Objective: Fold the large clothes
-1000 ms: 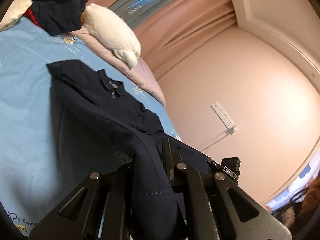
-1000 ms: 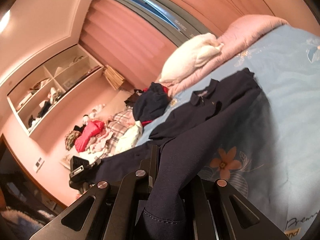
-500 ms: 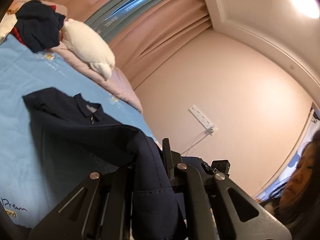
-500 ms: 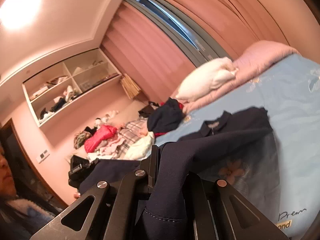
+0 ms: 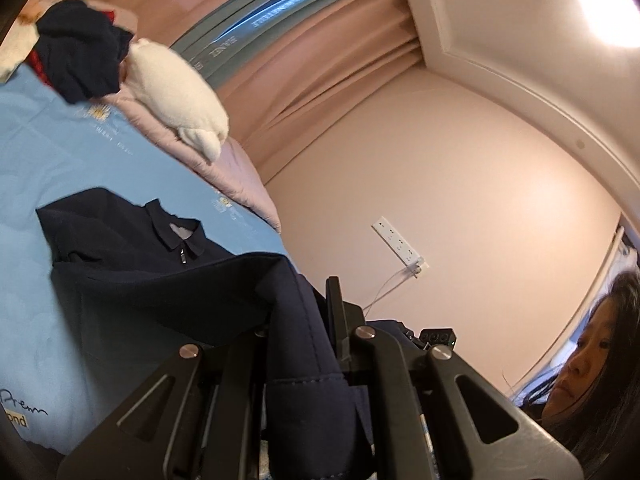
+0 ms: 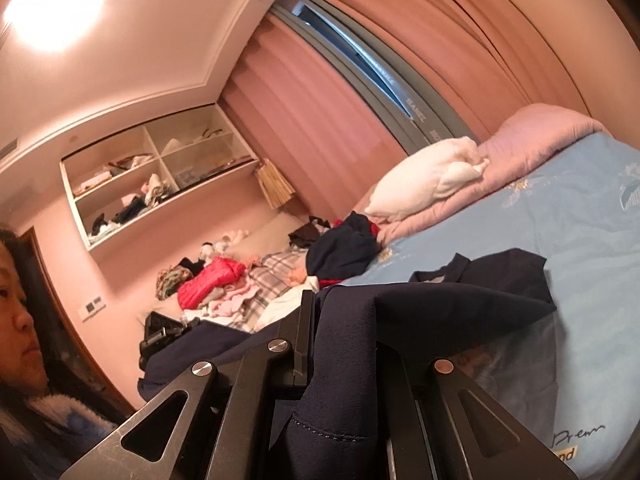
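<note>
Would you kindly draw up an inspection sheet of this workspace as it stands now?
Surface: blue bedsheet, bare around the garment.
Job's things: navy jacket, collar end flat, hem lifted.
Clutter: white pillow, dark clothes heap, red jacket.
Grippers: left hand-held gripper and right hand-held gripper each shut on the hem.
Cables: white lead from wall power strip.
Surroundings: pink curtains, wall shelves.

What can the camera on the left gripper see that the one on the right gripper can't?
Only the left wrist view shows the wall power strip and its cable. Only the right wrist view shows the open shelves and the red jacket in the clothes pile. Both show the navy jacket on the blue bed, its hem clamped in the left gripper and the right gripper, and the white pillow.
</note>
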`<control>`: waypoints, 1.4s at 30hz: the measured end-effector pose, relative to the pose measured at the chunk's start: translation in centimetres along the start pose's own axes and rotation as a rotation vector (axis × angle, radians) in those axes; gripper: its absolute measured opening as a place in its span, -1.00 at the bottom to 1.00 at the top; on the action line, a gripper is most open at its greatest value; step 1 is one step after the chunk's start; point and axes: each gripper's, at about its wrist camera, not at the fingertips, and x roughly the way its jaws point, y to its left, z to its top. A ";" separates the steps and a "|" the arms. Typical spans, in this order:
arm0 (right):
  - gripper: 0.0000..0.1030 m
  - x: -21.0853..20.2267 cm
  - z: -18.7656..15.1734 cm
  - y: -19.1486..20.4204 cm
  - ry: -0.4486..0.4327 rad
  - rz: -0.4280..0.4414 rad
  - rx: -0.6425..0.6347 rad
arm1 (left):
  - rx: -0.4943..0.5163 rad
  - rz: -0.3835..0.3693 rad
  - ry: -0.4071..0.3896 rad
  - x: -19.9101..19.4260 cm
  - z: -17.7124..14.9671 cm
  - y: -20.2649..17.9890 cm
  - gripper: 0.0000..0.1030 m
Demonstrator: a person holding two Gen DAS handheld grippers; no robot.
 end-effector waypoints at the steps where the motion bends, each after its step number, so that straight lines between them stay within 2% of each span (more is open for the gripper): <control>1: -0.84 0.3 0.1 -0.4 0.002 -0.004 0.018 | -0.010 -0.002 -0.004 0.1 0.1 0.4 -0.86; 9: -0.84 2.6 1.8 -3.9 0.016 -0.026 0.136 | -0.101 0.026 -0.005 2.6 2.4 3.4 -0.82; 18: -0.84 6.5 4.0 -7.0 0.049 -0.052 0.211 | -0.189 0.108 0.004 6.2 6.6 7.3 -0.79; 24: -0.84 9.2 5.3 -10.5 0.071 -0.079 0.292 | -0.257 0.168 0.011 9.1 9.3 10.6 -0.72; 31: -0.84 11.3 5.6 -15.7 0.094 -0.168 0.411 | -0.357 0.268 0.014 12.5 11.5 16.1 -0.76; 36: -0.84 12.7 4.2 -19.1 0.159 -0.248 0.492 | -0.452 0.327 0.050 14.8 11.1 20.1 -0.76; 38: -0.84 13.4 3.9 -20.0 0.186 -0.276 0.506 | -0.479 0.356 0.065 15.5 11.0 21.6 -0.76; 39: -0.84 13.6 3.7 -20.3 0.200 -0.288 0.513 | -0.532 0.374 0.086 15.9 10.9 22.3 -0.76; 42: -0.84 14.3 3.5 -21.1 0.222 -0.317 0.531 | -0.566 0.392 0.097 16.9 10.8 24.2 -0.76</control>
